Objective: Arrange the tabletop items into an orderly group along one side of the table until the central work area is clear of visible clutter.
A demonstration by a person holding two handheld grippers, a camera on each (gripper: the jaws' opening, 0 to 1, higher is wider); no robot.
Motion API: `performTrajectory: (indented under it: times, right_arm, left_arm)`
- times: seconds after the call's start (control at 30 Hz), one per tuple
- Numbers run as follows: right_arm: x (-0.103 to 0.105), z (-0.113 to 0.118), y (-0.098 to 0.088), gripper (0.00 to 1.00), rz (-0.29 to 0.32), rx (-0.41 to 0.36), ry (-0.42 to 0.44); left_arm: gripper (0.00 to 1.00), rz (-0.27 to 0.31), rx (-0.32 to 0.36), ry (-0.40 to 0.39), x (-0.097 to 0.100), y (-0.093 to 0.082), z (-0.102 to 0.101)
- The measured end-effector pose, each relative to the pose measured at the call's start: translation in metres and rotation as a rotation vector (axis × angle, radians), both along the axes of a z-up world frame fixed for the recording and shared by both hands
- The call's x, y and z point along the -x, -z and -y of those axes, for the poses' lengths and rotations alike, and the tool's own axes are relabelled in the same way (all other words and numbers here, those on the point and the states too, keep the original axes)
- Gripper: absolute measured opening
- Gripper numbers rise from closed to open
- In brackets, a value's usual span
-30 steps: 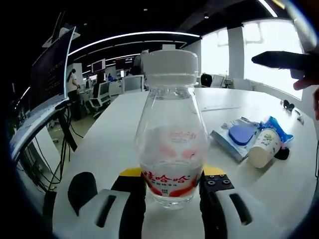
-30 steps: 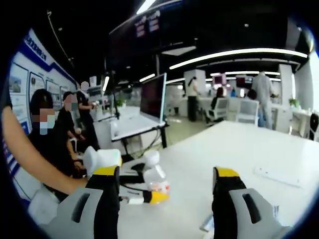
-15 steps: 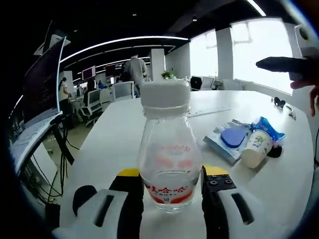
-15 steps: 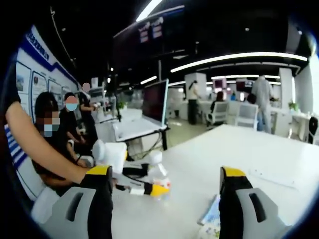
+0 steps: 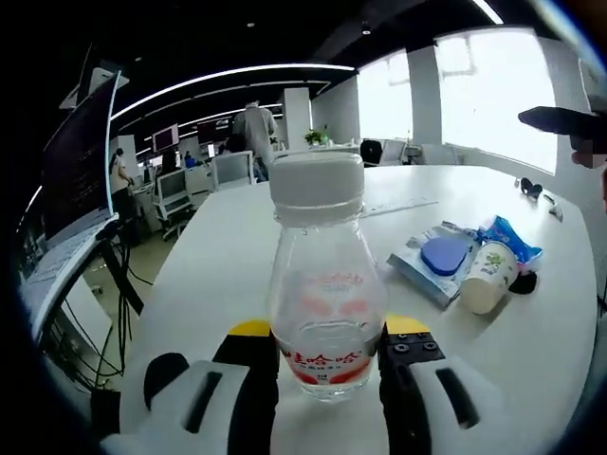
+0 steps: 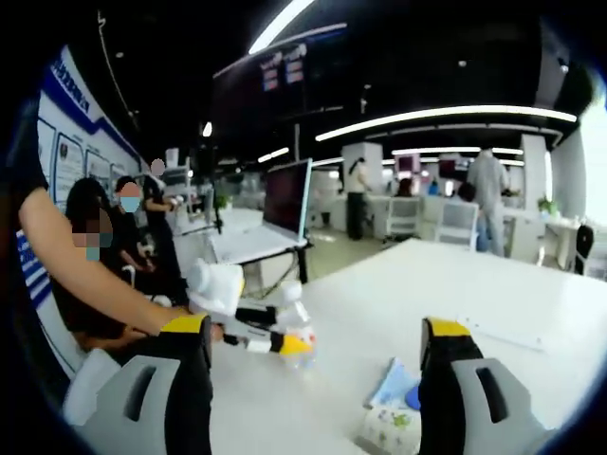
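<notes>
A clear plastic bottle [image 5: 327, 284] with a white cap and red print stands upright between my left gripper [image 5: 329, 332] jaws, which are shut on its lower body. Right of it on the white table [image 5: 218, 256] a paper cup [image 5: 488, 277] lies on its side against a blue-and-white packet [image 5: 438, 265] and a blue wrapper [image 5: 512, 237]. My right gripper [image 6: 318, 327] is open with nothing between its jaws, held above the table. In its view the left gripper [image 6: 251, 341] holds the bottle [image 6: 292, 327] near the table's left edge, with the cup [image 6: 389, 427] and packet [image 6: 394, 384] below.
A dark part of the right gripper [image 5: 564, 121] and a hand show at the upper right. A small black item [image 5: 531, 190] and a flat sheet [image 5: 403, 204] lie farther back. A monitor [image 6: 287, 197] stands beyond the table; a person's arm [image 6: 85, 275] reaches in at left.
The left gripper keeps its hold on the bottle. The right gripper view has shifted, so the cup and packet now show at its bottom; the right gripper sits farther right in the left view.
</notes>
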State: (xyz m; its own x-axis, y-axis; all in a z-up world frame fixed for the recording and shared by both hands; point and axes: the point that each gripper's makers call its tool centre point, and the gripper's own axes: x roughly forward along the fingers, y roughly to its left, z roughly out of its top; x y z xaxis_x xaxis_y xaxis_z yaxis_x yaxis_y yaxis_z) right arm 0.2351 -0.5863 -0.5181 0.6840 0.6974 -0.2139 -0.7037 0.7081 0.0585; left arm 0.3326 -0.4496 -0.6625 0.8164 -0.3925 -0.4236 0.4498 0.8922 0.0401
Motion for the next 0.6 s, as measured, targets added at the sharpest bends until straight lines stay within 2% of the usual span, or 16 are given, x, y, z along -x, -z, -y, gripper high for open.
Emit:
performTrajectory:
  times: [0.6]
  right_arm:
    - [0.018, 0.035, 0.008, 0.89, -0.026, -0.018, 0.1]
  left_arm:
    - [0.39, -0.006, 0.004, -0.065, -0.003, 0.0, 0.001]
